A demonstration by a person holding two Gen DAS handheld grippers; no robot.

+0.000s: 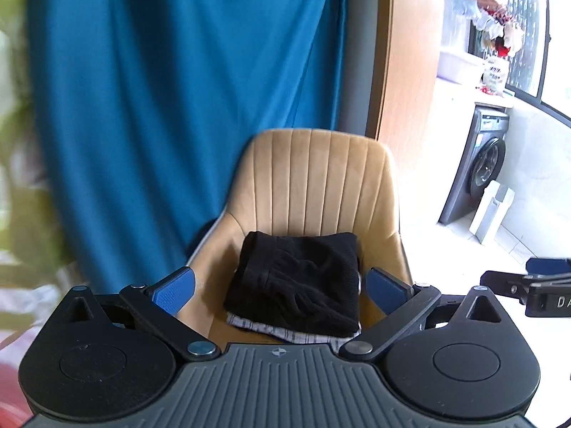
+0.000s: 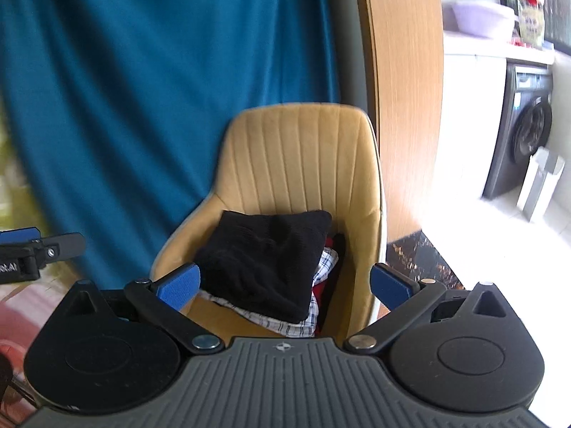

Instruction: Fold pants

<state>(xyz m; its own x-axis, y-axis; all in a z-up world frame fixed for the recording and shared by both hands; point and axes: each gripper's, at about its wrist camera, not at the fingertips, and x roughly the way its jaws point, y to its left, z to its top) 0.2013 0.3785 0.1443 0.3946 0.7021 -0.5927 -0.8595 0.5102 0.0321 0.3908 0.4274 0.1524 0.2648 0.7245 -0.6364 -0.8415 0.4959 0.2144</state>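
folded black pants (image 1: 296,278) lie on tan chair (image 1: 317,178) seat, ahead-below both | left gripper (image 1: 280,285) spread wide, empty | right gripper (image 2: 283,285) likewise | neither nearer

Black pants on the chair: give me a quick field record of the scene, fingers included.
pants: black pants, folded, top of the pile
underneath: checked cloth, red cloth beside it
support: tan chair seat
left gripper: fingers open, holding nothing, clear of pile
right gripper: fingers open, holding nothing
backdrop: blue curtain
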